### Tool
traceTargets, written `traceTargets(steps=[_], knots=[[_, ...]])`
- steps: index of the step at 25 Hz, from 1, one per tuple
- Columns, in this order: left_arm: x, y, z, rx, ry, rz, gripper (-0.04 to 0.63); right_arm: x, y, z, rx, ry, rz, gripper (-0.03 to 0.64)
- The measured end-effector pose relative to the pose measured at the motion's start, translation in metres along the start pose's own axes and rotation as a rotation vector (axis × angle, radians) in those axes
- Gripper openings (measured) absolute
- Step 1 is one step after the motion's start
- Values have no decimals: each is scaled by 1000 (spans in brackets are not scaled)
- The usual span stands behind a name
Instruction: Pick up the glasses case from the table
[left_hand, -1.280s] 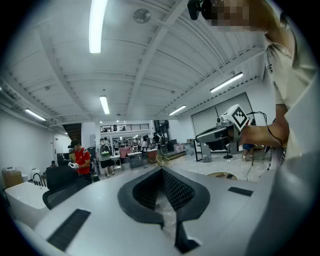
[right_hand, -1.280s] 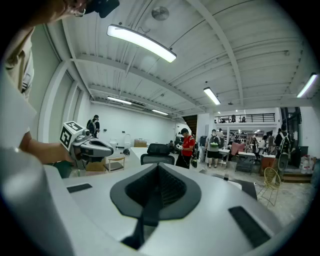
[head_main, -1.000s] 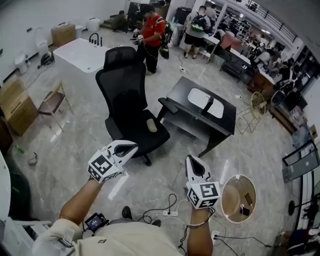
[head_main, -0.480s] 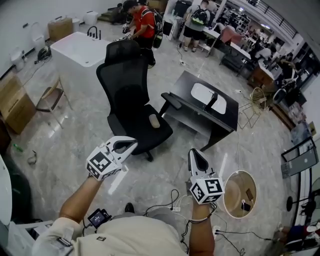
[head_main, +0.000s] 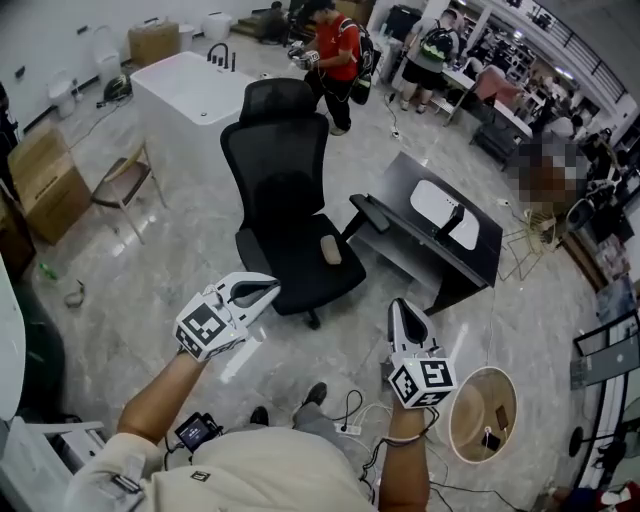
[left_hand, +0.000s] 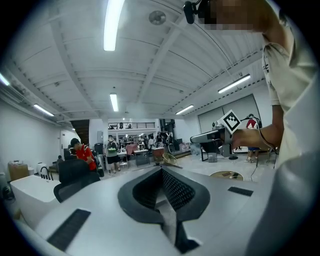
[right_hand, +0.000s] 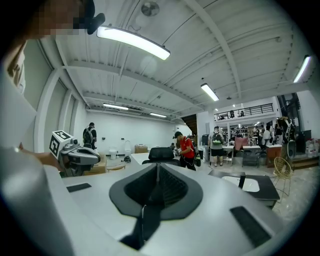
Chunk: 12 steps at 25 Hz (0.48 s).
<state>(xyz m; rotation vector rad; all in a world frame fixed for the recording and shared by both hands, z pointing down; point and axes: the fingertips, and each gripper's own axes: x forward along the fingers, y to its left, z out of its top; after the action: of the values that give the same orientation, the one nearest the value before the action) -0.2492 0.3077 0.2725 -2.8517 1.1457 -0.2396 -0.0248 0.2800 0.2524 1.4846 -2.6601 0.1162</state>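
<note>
Here, left gripper (head_main: 262, 291): held out above the floor at the left, jaws pressed fully together, nothing gripped between them.
Office chair (head_main: 285, 190): seen just beyond the left gripper, black, with a small beige oblong (head_main: 331, 251) lying on its seat.
Right gripper (head_main: 398, 306): held out to the right of the chair, jaws likewise closed, with nothing between them.
Surface (head_main: 400, 192): a black desk, set well apart from both grippers, beyond the right gripper and to its right.
Glasses case (head_main: 449, 218): taken to be the dark oblong laid across the white mat (head_main: 432, 197) on the surface; it is too small for this to be confirmed.
Step in hand: judged to be the approach, since the case is not yet reached or lifted.
Next move: the gap to the surface must be closed. One pair of jaws must then be opened wider than the case, lined up across its narrow side and lowered round it before being shut.
</note>
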Motion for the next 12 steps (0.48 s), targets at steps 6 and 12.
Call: traceTargets(steps=[6, 12], knots=[[10, 27, 1, 11, 44, 74, 14, 49, -24, 4, 25, -21, 66, 28], [42, 40, -2, 13, 80, 126, 14, 87, -62, 1, 49, -14, 118, 28]])
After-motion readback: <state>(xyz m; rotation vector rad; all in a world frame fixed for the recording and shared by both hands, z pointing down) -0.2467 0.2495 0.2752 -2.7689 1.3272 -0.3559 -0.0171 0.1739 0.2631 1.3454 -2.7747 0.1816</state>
